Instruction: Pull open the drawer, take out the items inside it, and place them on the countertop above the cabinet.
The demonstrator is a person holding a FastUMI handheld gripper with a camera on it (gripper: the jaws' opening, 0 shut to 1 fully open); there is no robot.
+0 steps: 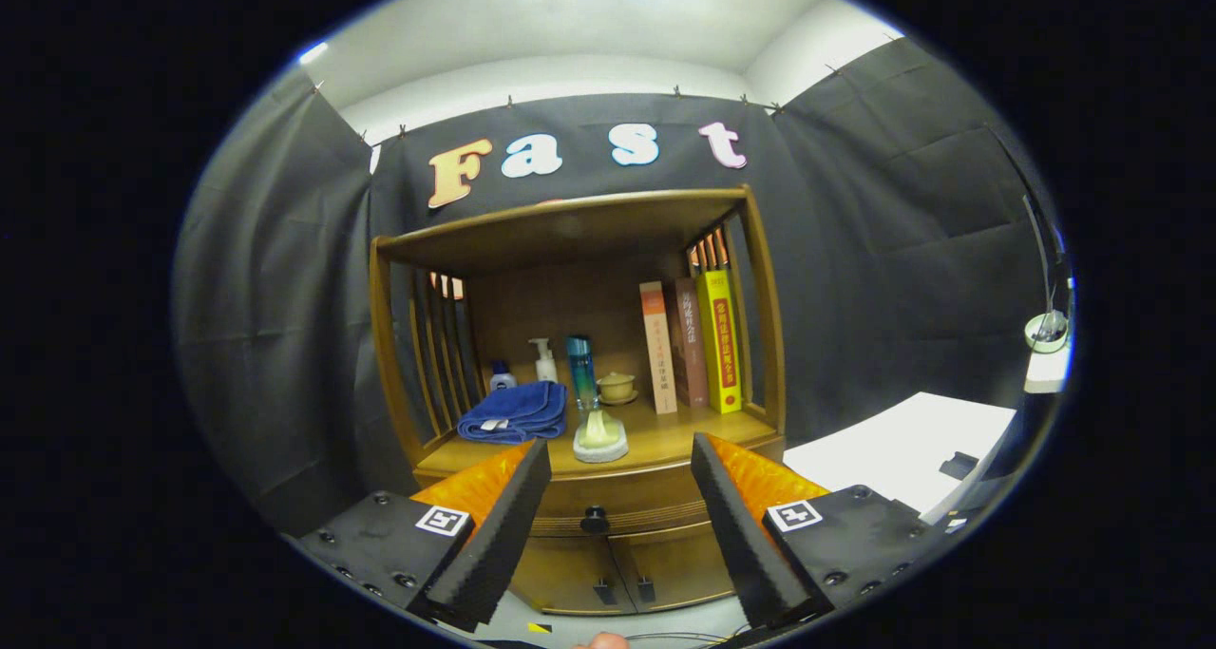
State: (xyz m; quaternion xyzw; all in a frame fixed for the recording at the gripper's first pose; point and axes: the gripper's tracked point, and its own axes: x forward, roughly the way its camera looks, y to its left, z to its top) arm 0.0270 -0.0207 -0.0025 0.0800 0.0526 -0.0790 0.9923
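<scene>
A wooden cabinet stands ahead, with a closed drawer (608,497) under its countertop (684,435). The drawer's dark round knob (595,519) sits in line with the gap between my fingers, a little beyond them. My gripper (619,464) is open, fingers spread wide, with nothing between them. On the countertop lie a folded blue towel (514,411) and a pale scrub brush (600,437) near the front edge. What the drawer holds is hidden.
Behind the towel stand a small bottle (502,376), a pump bottle (544,359), a teal bottle (581,371) and a lidded cup (617,387). Three books (690,345) lean at the right. Two lower doors (617,573) sit under the drawer. A white table (902,449) lies to the right.
</scene>
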